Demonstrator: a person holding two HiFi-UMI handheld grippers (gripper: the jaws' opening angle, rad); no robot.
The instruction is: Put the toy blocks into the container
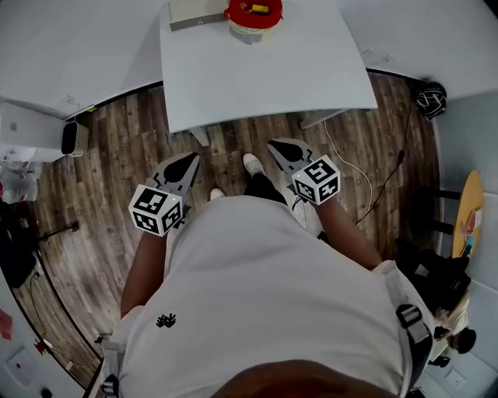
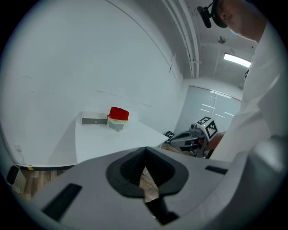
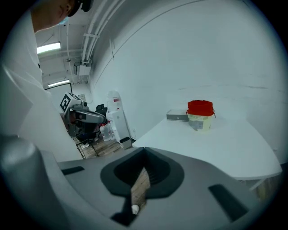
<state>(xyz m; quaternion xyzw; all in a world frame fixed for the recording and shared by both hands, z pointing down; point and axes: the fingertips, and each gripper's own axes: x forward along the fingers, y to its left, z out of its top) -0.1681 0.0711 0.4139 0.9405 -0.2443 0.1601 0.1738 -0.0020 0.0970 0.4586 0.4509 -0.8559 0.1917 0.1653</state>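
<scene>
Closest, just ahead of the body at 11 and 1 o'clock: left gripper [image 1: 190, 162] and right gripper [image 1: 277, 147], both with jaws pressed together on nothing. Farther toward 12 o'clock, across the white table [image 1: 264, 78], a red-rimmed container [image 1: 233, 14] at the far edge, just beside a grey box [image 1: 194, 14] at its 9 o'clock. Inside, a yellow toy block [image 1: 259, 8], probably light, rigid, smooth plastic; best pinched across two flat faces.

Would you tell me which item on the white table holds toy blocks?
The red-rimmed round container, showing a yellow block inside; the flat grey box beside it shows none.
</scene>
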